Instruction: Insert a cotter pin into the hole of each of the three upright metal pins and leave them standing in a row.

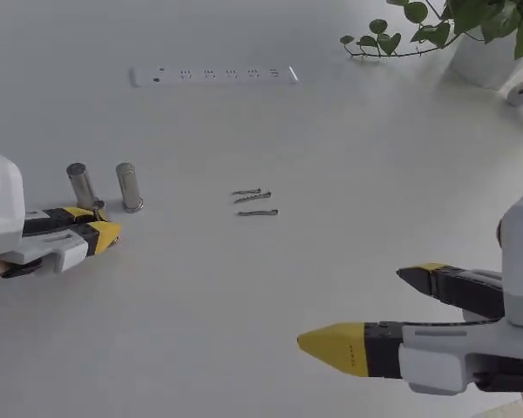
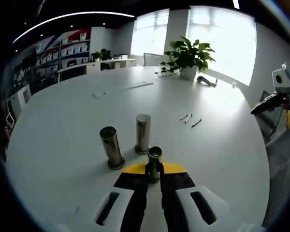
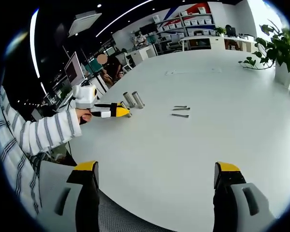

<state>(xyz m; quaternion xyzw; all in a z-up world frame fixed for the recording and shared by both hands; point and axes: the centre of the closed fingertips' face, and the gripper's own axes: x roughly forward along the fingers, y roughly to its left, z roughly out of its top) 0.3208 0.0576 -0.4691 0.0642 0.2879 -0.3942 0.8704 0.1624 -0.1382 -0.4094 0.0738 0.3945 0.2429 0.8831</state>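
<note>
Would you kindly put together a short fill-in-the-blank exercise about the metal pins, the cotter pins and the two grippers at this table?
1. The left gripper is shut on one metal pin, while ___ other metal pins stand free just beyond it.
2. ___ cotter pins lie loose on the table, none inserted yet.
3. The right gripper holds nothing, and its fingers are ___.

Missing words: two; three; open
</note>
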